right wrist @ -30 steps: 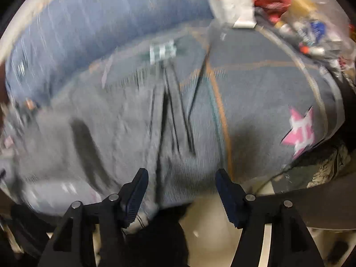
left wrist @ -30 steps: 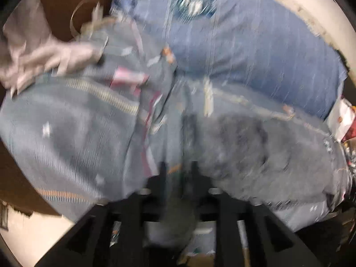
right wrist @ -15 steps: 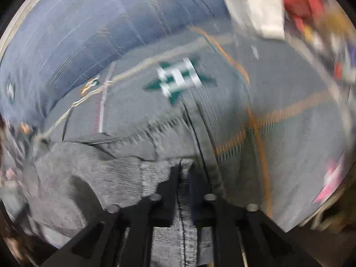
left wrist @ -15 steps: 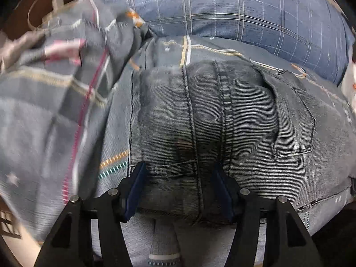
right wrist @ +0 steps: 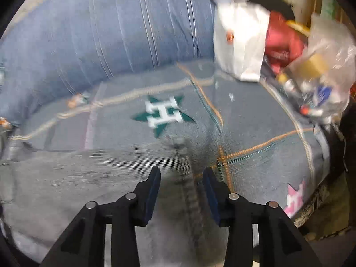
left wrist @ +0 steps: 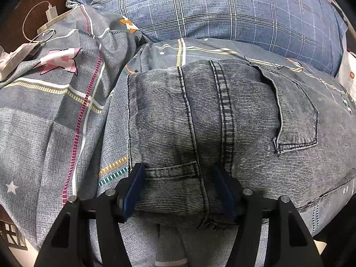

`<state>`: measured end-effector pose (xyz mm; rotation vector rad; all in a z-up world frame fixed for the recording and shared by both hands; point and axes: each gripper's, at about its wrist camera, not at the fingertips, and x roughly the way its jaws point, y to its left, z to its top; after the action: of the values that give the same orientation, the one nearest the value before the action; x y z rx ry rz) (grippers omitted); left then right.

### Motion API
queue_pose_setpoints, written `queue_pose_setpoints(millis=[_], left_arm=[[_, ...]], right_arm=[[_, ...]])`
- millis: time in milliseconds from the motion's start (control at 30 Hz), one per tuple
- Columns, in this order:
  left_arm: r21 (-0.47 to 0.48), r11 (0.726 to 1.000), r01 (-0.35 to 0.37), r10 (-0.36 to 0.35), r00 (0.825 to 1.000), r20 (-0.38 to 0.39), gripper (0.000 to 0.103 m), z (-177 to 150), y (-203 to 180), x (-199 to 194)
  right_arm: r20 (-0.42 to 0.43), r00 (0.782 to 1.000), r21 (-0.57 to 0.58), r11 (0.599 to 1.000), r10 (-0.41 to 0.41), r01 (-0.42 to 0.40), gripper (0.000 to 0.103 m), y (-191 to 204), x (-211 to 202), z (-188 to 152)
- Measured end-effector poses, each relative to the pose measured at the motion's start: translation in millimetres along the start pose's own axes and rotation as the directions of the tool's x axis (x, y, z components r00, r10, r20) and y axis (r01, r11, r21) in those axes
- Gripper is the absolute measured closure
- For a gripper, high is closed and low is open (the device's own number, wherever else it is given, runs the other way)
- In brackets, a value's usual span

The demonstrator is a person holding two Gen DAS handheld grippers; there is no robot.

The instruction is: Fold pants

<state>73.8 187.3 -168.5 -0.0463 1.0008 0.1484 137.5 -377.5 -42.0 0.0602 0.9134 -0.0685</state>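
The left gripper (left wrist: 179,188) stands open over the folded pants (left wrist: 222,122), which lie on the patterned quilt (left wrist: 55,111) just below the blue pillow (left wrist: 222,11). The right gripper (right wrist: 182,189) is opening over the denim's right edge, seam between its pads, unpinched. A fold looks just laid; next likely calls for smoothing or regripping.

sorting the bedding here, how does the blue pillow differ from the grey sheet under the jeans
The pillow is blue with a thin white check; the sheet is grey with wider-spaced yellow, white and pink lines.
The pillow bears a round badge at its top edge; the sheet carries stars, one of them pink.
The pillow is plump and lies behind the jeans; the sheet lies spread and rumpled under them.
Both are printed fabric with a line pattern.
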Motion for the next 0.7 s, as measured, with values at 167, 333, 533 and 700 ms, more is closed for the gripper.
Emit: queue_pose_setpoints(millis=[167,333,533,700], left_arm=[[0.011,1.000,0.001,-0.001,1.000,0.002,0.038,1,0,0],[0.067,0.997,-0.025,0.029,0.999,-0.045,0.036,3,3,-5],[0.072,0.995,-0.066,0.058,0.992,0.111,0.035,23,-14,-60],[0.141,0.987,-0.073,0.054,0.990,0.134,0.032,30,-50,-44]], right_arm=[[-0.153,0.984,-0.102,0.988,0.096,-0.112,0.035,27,27,-46],[-0.327,0.941,-0.186,0.982,-0.086,0.025,0.033,12,50,-61],[-0.129,0.988,-0.186,0.976,0.085,-0.109,0.031,59,1,-20],[-0.156,0.967,-0.282,0.929,0.201,-0.238,0.027,135,35,-34]])
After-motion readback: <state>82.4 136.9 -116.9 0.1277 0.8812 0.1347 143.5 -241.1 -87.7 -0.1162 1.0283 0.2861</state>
